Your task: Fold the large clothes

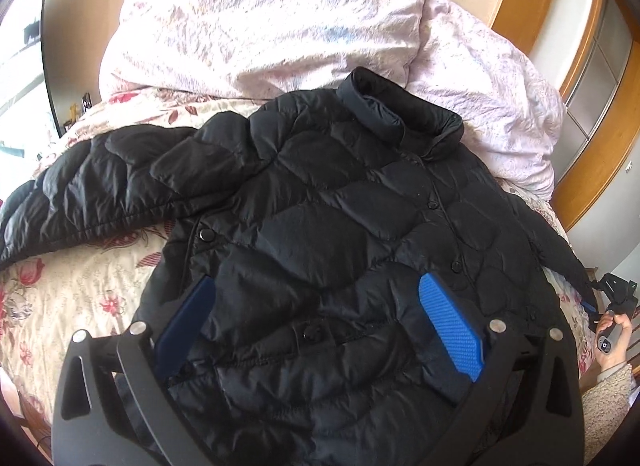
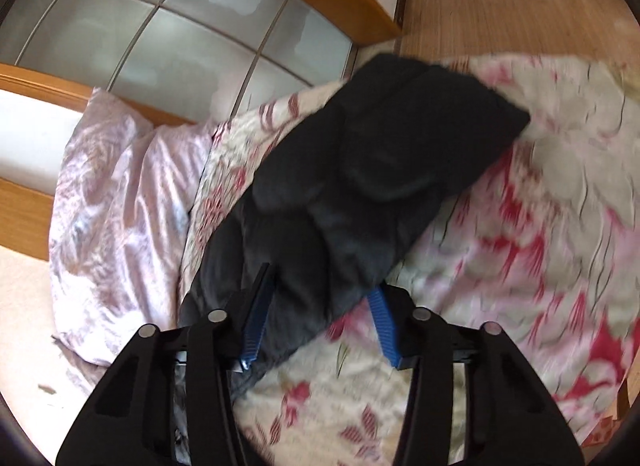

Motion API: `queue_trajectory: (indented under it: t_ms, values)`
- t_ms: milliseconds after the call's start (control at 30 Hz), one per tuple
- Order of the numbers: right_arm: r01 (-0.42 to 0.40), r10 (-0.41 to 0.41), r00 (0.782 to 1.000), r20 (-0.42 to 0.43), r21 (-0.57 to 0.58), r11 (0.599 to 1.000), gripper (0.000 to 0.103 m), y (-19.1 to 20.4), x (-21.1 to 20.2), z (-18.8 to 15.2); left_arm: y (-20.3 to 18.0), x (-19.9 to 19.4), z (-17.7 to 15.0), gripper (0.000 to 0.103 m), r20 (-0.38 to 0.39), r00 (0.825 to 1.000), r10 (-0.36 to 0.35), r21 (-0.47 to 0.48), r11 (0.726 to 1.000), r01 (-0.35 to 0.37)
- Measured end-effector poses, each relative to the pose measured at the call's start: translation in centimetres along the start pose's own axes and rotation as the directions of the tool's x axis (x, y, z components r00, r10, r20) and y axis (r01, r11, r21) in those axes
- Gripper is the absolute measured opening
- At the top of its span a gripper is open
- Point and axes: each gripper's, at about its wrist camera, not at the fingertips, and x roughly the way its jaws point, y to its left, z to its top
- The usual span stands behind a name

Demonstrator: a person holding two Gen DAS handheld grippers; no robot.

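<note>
A black quilted jacket [image 1: 320,193] lies front up on a floral bedspread [image 1: 80,286], its collar [image 1: 400,113] toward the pillows. One sleeve [image 1: 100,185] stretches out to the left. My left gripper [image 1: 318,282] hovers open over the jacket's lower front, blue pads [image 1: 452,326] wide apart and gripping nothing. The other sleeve [image 1: 560,254] runs right to my right gripper [image 1: 616,294], held by a hand [image 1: 616,330]. In the right wrist view that sleeve [image 2: 380,145] fills the gap of the right gripper [image 2: 320,286], with both pads against the fabric.
Two pale pink pillows [image 1: 260,25] lie at the head of the bed, also seen as a pillow [image 2: 112,205] in the right view. A wardrobe with frosted glass panels [image 2: 160,25] stands beside the bed, and wooden floor [image 2: 500,5] lies beyond the bedspread [image 2: 520,246].
</note>
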Motion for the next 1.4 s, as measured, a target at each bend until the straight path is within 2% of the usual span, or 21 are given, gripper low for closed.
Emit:
queue_trajectory:
  t_ms: [100,200,267,333,400,433,533,667,833,967,1067,1133,1267,1333,1400]
  values:
    - [0.033,-0.032,0.999,0.034,-0.021,0.999,0.033,0.1,0.1,0.5,0.5,0.3,-0.3,0.101,0.014,0.999,-0.048,-0.022,0.999,0.048]
    - [0.121,-0.113,0.99,0.086,-0.101,0.987,0.021,1.6,0.5,0.5,0.8,0.4,-0.5,0.101,0.033,0.998,-0.06,-0.018,0.998,0.06]
    - [0.208,-0.18,0.972,0.151,-0.199,0.958,0.016,3.5,0.3,0.0,0.9,0.1,-0.6,0.101,0.054,0.997,-0.046,-0.002,0.999,0.046]
    - [0.303,-0.236,0.942,0.24,-0.296,0.906,0.014,5.7,-0.3,-0.9,1.1,-0.1,-0.6,0.101,0.074,0.997,-0.022,0.016,1.0,0.021]
    - [0.386,-0.252,0.901,0.353,-0.386,0.838,0.012,8.6,-1.2,-2.2,1.3,-0.3,-0.6,0.101,0.068,0.997,-0.031,0.027,0.999,0.03]
    - [0.407,-0.237,0.886,0.398,-0.421,0.81,0.011,9.9,-1.8,-2.9,1.5,-0.2,-0.6,0.101,0.056,0.998,-0.042,0.026,0.999,0.04]
    - [0.409,-0.145,0.867,0.477,-0.516,0.753,0.01,13.7,-3.5,-4.8,2.2,0.0,-0.6,0.101,0.032,0.997,-0.063,0.0,0.998,0.063]
    - [0.353,0.001,0.872,0.489,-0.631,0.691,0.01,17.7,-5.8,-7.8,2.9,0.0,-0.7,0.101,0.037,0.997,-0.074,-0.038,0.996,0.075]
    - [0.233,0.162,0.899,0.408,-0.757,0.611,0.01,21.7,-7.6,-12.5,3.5,-0.5,-0.7,0.101,0.068,0.995,-0.076,-0.063,0.995,0.08]
    - [0.044,0.296,0.928,0.226,-0.855,0.517,0.01,24.1,-8.8,-17.1,4.4,-1.4,-0.8,0.101,0.132,0.984,-0.118,-0.11,0.985,0.133]
    - [-0.105,0.349,0.936,0.049,-0.907,0.407,0.01,25.7,-8.9,-21.8,4.7,-1.9,-0.5,0.101,0.15,0.983,-0.104,-0.114,0.986,0.122]
    - [-0.212,0.331,0.939,-0.097,-0.919,0.332,0.01,26.6,-8.0,-25.6,4.9,-2.3,-0.4,0.101,0.17,0.982,-0.086,-0.107,0.989,0.105]
    - [-0.334,0.227,0.932,-0.283,-0.913,0.235,0.01,27.3,-5.2,-32.3,5.4,-3.5,-0.5,0.101,0.225,0.971,-0.076,-0.101,0.99,0.101]
    - [-0.346,0.175,0.933,-0.316,-0.919,0.187,0.01,27.5,-3.9,-35.5,5.5,-4.4,-0.7,0.101,0.29,0.955,-0.054,-0.064,0.995,0.075]
    - [-0.341,0.125,0.938,-0.324,-0.927,0.155,0.01,27.5,-2.5,-38.5,5.4,-5.1,-0.7,0.101,0.323,0.947,0.001,-0.032,0.999,0.01]
